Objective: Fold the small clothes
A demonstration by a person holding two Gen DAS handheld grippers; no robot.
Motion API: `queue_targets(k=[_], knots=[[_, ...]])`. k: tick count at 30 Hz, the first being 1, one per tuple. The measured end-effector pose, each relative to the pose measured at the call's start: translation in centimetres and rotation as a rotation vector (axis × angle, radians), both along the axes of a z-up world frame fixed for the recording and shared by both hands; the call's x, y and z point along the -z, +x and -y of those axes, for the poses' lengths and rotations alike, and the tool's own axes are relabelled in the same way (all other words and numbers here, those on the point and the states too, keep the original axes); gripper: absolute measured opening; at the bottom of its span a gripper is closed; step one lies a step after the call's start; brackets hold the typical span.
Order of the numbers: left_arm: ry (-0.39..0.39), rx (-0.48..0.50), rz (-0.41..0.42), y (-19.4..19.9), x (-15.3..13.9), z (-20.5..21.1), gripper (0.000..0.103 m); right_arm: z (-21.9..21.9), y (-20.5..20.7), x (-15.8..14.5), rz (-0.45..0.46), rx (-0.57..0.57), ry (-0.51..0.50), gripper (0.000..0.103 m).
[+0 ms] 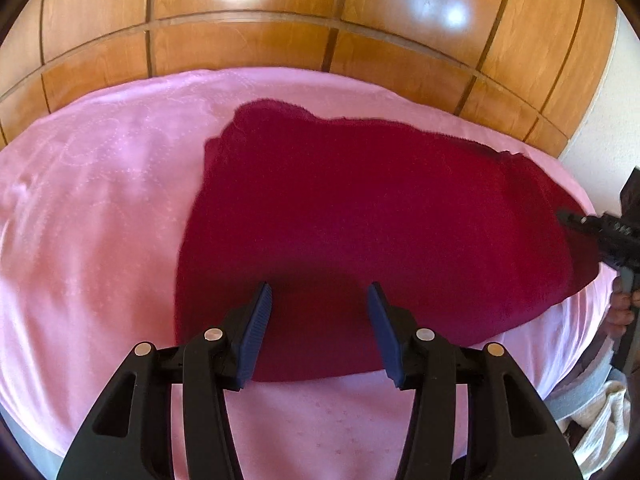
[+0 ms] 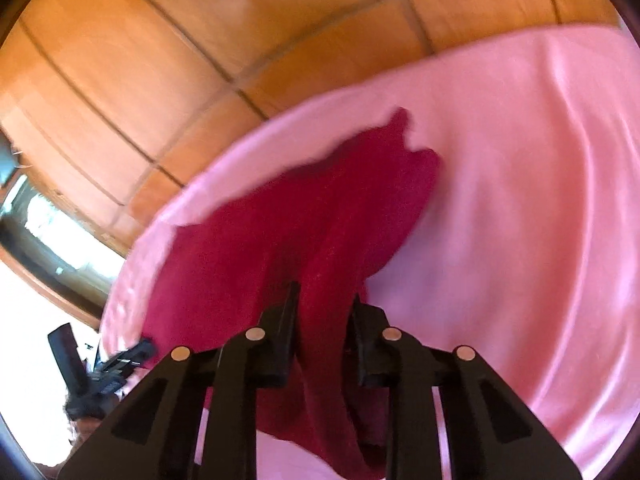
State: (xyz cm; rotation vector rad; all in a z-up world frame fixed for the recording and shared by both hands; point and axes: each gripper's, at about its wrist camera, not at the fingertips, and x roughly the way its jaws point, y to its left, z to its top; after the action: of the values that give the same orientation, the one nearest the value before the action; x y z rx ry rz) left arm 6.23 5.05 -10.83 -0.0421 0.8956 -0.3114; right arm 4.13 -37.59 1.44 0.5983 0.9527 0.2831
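A dark red garment (image 1: 360, 216) lies spread on the pink sheet (image 1: 100, 200). My left gripper (image 1: 320, 296) is open and empty, its blue pads (image 1: 258, 320) hovering over the garment's near edge. My right gripper (image 2: 324, 304) is shut on a raised fold of the red garment (image 2: 320, 240), lifting that end off the sheet. The right gripper (image 1: 576, 220) also shows at the right edge of the left wrist view, at the garment's right end. The left gripper (image 2: 132, 354) shows small at the lower left of the right wrist view.
A wooden panelled headboard (image 1: 280, 40) stands behind the bed. The pink sheet (image 2: 520, 200) spreads wide to the right in the right wrist view. White cloth (image 1: 604, 420) lies off the bed's right side. A bright window (image 2: 48, 216) is at far left.
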Motion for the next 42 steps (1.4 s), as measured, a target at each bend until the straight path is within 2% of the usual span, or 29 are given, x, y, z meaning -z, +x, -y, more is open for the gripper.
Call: queue_targets(k=[5, 11, 15, 19, 21, 23, 25, 26, 28, 29, 30, 31, 34, 36, 37, 42], knots=[[-0.130, -0.048, -0.002, 0.3, -1.3, -2.6, 0.049, -5.2, 2.2, -3.6, 0.063, -0.129, 0.055, 0.019], [-0.259, -0.104, -0.022, 1.0, -1.7, -6.3, 0.049, -13.1, 5.3, -5.0, 0.105, -0.262, 0.081, 0.015], [-0.324, -0.115, -0.029, 1.0, -1.8, -8.0, 0.049, -19.0, 6.2, -3.7, 0.090, -0.379, 0.092, 0.015], [-0.461, -0.115, -0.052, 1.4, -2.0, -9.9, 0.049, -22.9, 5.6, -1.1, 0.034, -0.471, 0.074, 0.015], [-0.523, -0.111, -0.072, 1.7, -2.0, -10.6, 0.049, -24.3, 4.8, 0.4, 0.019, -0.511, 0.012, 0.015], [-0.561, -0.090, -0.102, 2.4, -1.9, -10.8, 0.049, -24.7, 4.2, 0.8, 0.031, -0.529, -0.012, 0.016], [-0.604, -0.065, -0.142, 3.2, -1.5, -10.5, 0.050, -24.6, 3.5, 0.4, 0.075, -0.540, -0.035, 0.022], [-0.622, -0.054, -0.162, 3.6, -1.3, -10.4, 0.053, -24.5, 3.2, 0.0, 0.094, -0.544, -0.039, 0.026], [-0.648, -0.049, -0.193, 4.4, -0.9, -9.9, 0.060, -24.2, 2.5, -1.0, 0.131, -0.573, -0.020, 0.042], [-0.665, -0.042, -0.204, 4.7, -0.7, -9.7, 0.062, -24.6, 2.1, -1.1, 0.142, -0.584, -0.015, 0.054], [-0.676, -0.036, -0.214, 5.0, -0.7, -9.5, 0.062, -24.4, 1.6, -1.5, 0.154, -0.597, -0.009, 0.062], [-0.677, -0.033, -0.220, 5.3, -0.7, -9.3, 0.062, -23.7, 1.0, -2.0, 0.166, -0.607, 0.000, 0.065], [-0.657, -0.020, -0.241, 6.3, -0.5, -8.2, 0.062, -21.2, -0.9, -2.6, 0.184, -0.587, 0.033, 0.067], [-0.655, -0.011, -0.261, 6.9, -0.3, -7.6, 0.067, -19.7, -1.8, -2.7, 0.189, -0.545, 0.036, 0.068], [-0.650, -0.017, -0.267, 7.0, -0.1, -7.3, 0.069, -18.7, -2.1, -2.4, 0.179, -0.513, 0.026, 0.069], [-0.641, 0.016, -0.320, 8.4, 0.4, -5.4, 0.067, -14.1, -3.1, -0.3, 0.112, -0.398, 0.021, 0.068]])
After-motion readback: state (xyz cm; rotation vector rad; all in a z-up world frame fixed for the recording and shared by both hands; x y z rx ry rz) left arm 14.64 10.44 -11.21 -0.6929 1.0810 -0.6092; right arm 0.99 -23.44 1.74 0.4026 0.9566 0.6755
